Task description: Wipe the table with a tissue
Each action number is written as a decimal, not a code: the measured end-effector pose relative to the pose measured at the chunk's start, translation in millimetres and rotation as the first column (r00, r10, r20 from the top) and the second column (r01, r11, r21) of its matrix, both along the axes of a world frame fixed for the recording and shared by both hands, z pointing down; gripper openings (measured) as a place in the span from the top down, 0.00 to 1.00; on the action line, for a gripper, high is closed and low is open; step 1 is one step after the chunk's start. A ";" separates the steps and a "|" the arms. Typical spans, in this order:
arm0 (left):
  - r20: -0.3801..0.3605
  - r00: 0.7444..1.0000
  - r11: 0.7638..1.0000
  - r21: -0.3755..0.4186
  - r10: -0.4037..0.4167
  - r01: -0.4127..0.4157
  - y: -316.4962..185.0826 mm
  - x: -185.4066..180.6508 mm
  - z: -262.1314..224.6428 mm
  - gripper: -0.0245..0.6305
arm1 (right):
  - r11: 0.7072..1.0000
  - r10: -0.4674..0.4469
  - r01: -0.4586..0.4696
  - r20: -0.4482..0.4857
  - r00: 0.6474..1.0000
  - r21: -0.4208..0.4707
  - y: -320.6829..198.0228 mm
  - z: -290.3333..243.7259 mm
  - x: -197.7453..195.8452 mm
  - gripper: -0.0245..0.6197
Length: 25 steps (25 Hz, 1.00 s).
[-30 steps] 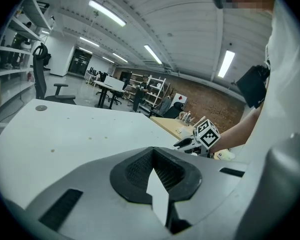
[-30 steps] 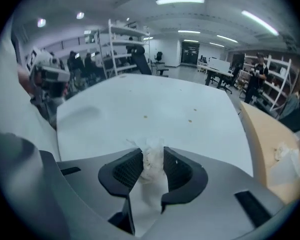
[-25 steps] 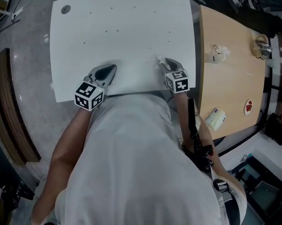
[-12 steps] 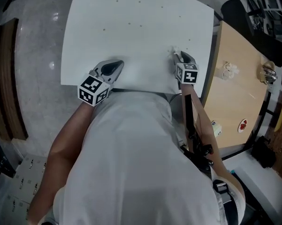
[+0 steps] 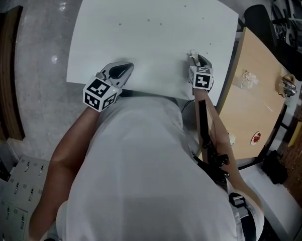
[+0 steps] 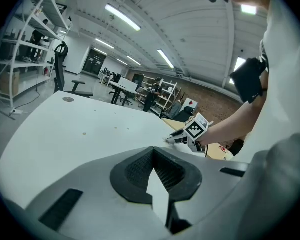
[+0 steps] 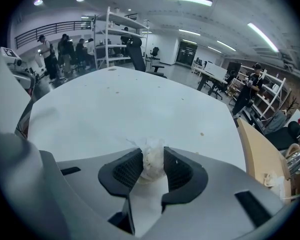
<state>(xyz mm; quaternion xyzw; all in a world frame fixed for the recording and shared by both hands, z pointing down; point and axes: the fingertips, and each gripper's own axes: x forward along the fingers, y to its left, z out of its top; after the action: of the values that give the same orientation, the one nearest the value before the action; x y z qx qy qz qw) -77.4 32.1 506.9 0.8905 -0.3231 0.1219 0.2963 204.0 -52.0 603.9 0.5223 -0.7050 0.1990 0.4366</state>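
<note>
A crumpled white tissue is pinched between the pads of my right gripper. That gripper points down at the white table and is shut on the tissue. In the head view the right gripper sits near the table's front right corner, with the tissue at its tip on the white table. My left gripper lies low over the front left part. In its own view the left gripper has its tips together and holds nothing. Across the table the right gripper shows.
A wooden table adjoins on the right, carrying another crumpled tissue, a metal object and a small red item. Small specks dot the white top. Several people stand by shelving far behind.
Both grippers have shifted a little along the front of the white table and sunk slightly. The right gripper still pinches the tissue. The head view has swung to the left.
</note>
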 end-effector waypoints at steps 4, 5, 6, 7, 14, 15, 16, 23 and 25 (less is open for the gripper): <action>-0.005 1.000 1.000 -0.005 0.005 -0.005 1.5 -1.6 3.1 0.96 | 0.999 -0.034 0.034 0.014 0.999 0.008 -1.0 0.6 -16.2 0.77; -0.006 1.000 1.000 -0.004 0.006 -0.006 1.2 -2.1 3.5 0.96 | 0.999 -0.045 0.045 0.010 0.999 0.013 -1.4 0.8 -20.2 0.77; -0.008 1.000 1.000 -0.004 0.007 -0.007 0.8 -2.7 3.8 0.96 | 0.998 -0.054 0.054 0.004 0.999 0.017 -1.4 0.9 -24.1 0.77; -0.009 1.000 1.000 -0.003 0.008 -0.008 0.5 -3.4 3.9 0.96 | 0.998 -0.061 0.061 -0.003 0.998 0.019 -1.0 0.9 -27.9 0.77; -0.013 1.000 1.000 0.008 0.026 -0.026 -2.4 -6.0 0.1 0.96 | 0.988 -0.155 0.155 0.007 0.988 0.006 8.0 1.4 -61.3 0.77; -0.014 0.999 0.999 0.011 0.032 -0.032 -3.2 -5.9 -1.0 0.96 | 0.982 -0.187 0.187 0.046 0.981 -0.004 10.9 1.2 -70.8 0.77; -0.016 0.999 0.999 0.013 0.039 -0.038 -4.0 -5.8 -1.9 0.96 | 0.975 -0.220 0.223 0.101 0.970 -0.011 14.1 0.2 -82.0 0.77; -0.018 0.995 0.995 0.020 0.099 -0.099 -11.2 -3.2 -2.4 0.96 | 0.949 -0.314 0.311 0.298 0.901 0.060 37.8 -32.6 -142.1 0.77; -0.014 0.993 0.993 0.024 0.118 -0.118 -15.2 0.9 -2.9 0.96 | 0.950 -0.309 0.303 0.312 0.898 0.069 42.6 -38.5 -141.5 0.77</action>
<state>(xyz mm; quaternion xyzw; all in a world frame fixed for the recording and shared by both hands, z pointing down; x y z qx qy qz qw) -76.5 16.9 504.0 0.9123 -0.2691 0.1283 0.2808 62.5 -9.3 565.3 0.3698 -0.8413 0.2033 0.3379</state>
